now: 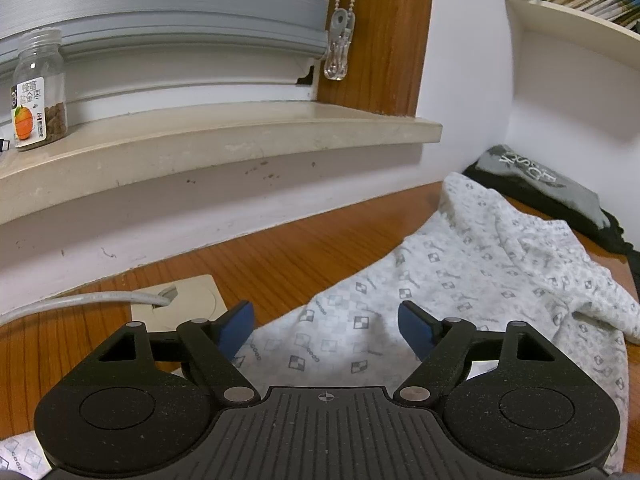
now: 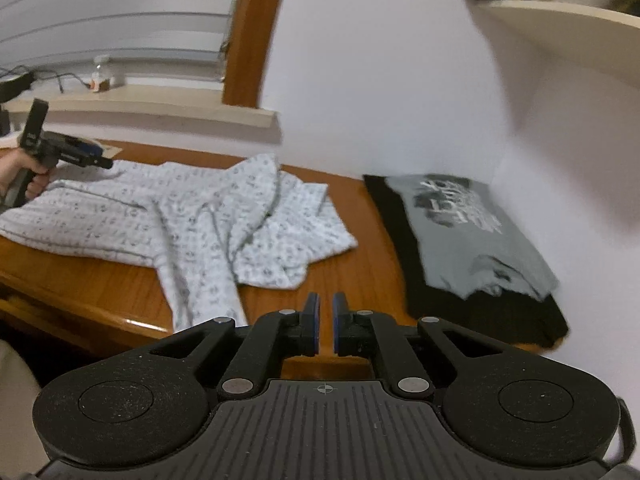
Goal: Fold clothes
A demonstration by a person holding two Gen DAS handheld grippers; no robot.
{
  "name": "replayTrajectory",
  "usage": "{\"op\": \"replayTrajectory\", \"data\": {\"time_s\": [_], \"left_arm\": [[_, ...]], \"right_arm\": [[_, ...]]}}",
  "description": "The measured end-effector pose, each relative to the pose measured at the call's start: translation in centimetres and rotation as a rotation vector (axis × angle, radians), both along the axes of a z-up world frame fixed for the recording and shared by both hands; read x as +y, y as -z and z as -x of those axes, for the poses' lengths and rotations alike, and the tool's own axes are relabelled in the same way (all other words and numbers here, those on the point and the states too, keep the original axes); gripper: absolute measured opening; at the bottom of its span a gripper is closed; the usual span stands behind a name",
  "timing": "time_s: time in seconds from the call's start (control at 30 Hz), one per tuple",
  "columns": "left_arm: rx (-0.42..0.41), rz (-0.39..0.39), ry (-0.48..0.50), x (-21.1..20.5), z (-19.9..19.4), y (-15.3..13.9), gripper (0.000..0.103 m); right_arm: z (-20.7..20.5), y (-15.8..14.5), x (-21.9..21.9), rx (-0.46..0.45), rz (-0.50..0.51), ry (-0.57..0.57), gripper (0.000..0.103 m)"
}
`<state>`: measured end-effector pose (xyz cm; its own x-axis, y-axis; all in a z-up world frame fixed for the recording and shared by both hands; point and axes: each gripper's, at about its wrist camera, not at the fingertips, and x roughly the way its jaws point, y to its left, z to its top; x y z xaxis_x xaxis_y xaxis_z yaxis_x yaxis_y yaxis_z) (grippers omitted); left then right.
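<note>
Fingers [image 2: 316, 320] nearly together, empty; left gripper [image 1: 326, 326] spread wide.

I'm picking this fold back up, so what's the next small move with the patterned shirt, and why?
Probably lower the open left gripper onto the white patterned shirt beneath it and pinch the cloth. The shirt lies crumpled and unfolded on the wooden table, and the right gripper is shut on nothing, clear of the shirt.
</note>
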<state>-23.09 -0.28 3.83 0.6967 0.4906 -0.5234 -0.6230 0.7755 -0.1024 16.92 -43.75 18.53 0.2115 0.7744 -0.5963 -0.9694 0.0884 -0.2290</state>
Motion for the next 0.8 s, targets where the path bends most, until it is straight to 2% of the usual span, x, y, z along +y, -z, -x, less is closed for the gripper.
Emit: {"op": "replayTrajectory", "data": {"time_s": [0.2, 0.27, 0.33, 0.4, 0.7, 0.8], "left_arm": [[0.006, -0.003, 0.002, 0.0, -0.1, 0.1, 0.082], [0.008, -0.004, 0.002, 0.0, -0.1, 0.1, 0.082], [0.009, -0.006, 0.003, -0.1, -0.1, 0.1, 0.082], [0.011, -0.007, 0.003, -0.1, -0.2, 0.1, 0.083], [0.014, -0.009, 0.003, 0.0, -0.1, 0.2, 0.083], [0.017, -0.009, 0.003, 0.0, -0.1, 0.2, 0.083]], "right_arm": [[0.6, 0.5, 2.5, -0.018, 0.014, -0.038, 0.007], [0.3, 0.8, 3.4, -0.011, 0.008, -0.045, 0.011], [-0.2, 1.4, 4.8, 0.004, 0.005, -0.049, 0.022], [-1.0, 2.4, 7.1, 0.024, -0.001, -0.057, 0.025], [-0.6, 8.1, 23.3, 0.132, -0.005, -0.115, 0.026], [-0.8, 9.3, 27.9, 0.202, -0.015, -0.115, 0.035]]}}
